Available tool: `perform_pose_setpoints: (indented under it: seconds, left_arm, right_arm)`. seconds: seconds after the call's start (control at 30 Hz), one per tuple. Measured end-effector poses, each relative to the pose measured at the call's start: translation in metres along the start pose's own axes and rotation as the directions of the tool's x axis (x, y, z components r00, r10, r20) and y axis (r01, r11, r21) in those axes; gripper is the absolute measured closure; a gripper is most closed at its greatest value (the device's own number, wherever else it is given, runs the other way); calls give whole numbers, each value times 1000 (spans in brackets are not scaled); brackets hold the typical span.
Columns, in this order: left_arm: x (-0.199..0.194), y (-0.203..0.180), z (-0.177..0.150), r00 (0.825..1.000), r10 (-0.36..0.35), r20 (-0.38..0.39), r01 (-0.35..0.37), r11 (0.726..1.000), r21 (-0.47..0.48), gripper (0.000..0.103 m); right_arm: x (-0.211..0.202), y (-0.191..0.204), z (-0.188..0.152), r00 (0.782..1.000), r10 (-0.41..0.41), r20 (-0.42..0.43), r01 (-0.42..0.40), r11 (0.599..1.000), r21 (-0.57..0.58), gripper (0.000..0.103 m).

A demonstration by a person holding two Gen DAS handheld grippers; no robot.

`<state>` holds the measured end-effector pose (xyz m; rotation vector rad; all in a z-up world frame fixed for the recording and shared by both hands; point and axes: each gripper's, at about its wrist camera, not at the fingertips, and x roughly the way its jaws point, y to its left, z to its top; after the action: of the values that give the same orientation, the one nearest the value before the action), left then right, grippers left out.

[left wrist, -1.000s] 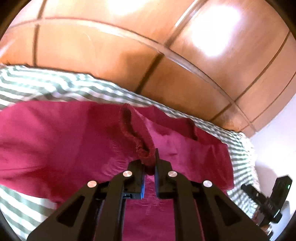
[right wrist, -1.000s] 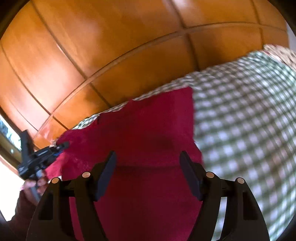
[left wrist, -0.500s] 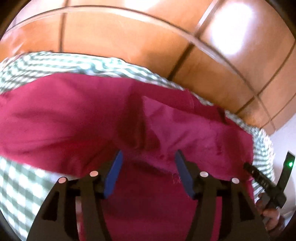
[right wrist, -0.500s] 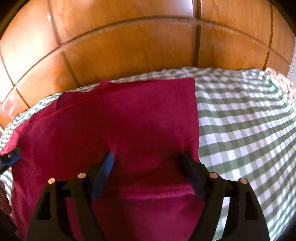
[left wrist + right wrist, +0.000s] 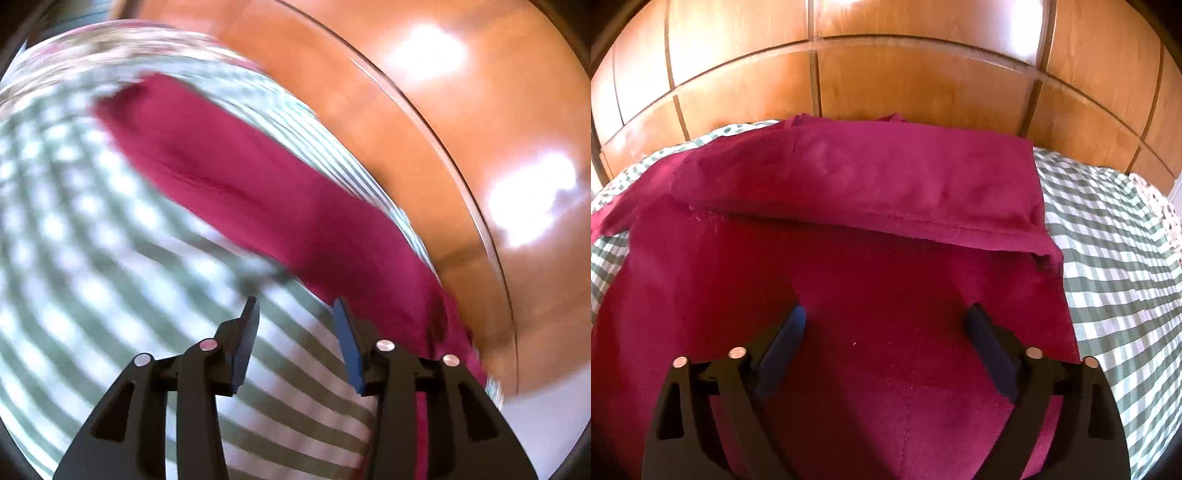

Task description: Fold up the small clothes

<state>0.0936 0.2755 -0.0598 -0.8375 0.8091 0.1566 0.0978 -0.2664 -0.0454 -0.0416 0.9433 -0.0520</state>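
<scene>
Glossy orange-brown wooden panelling [image 5: 923,85] backs a bed spread with a green-and-white checked sheet [image 5: 1115,266].

- Crimson soft-woven cloth garment [image 5: 849,229]: lies flat on the sheet up by the panelled edge, its far part doubled toward you, leaving a raw frayed hem across the middle. It looks light, limp and a little grippy, so it should drape and bunch rather than hold a crease. Pinch hem corners, not mid-panel.
- Left gripper [image 5: 295,308]: jaws spread, nothing between them. You hold it over bare sheet just beside the garment's left edge, tilted; this view is smeared by motion blur, so finer detail is lost.
- Right gripper [image 5: 888,315]: jaws wide apart, empty, poised low over the near, single layer, aimed squarely at the hem. The fold's right corner [image 5: 1043,254] is the likely next hold.
</scene>
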Motion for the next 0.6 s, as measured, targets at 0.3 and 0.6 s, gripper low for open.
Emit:
perform_pose_setpoints:
  seconds: [0.3, 0.6]
  left_arm:
    - [-16, 93, 78, 992, 70, 107, -37, 957, -286, 60]
    - [17, 94, 115, 985, 146, 88, -116, 953, -279, 96]
  right_arm:
    - [8, 1, -1, 1000, -9, -23, 9, 1000, 5, 4]
    - [8, 0, -2, 1000, -12, -13, 12, 1000, 2, 4]
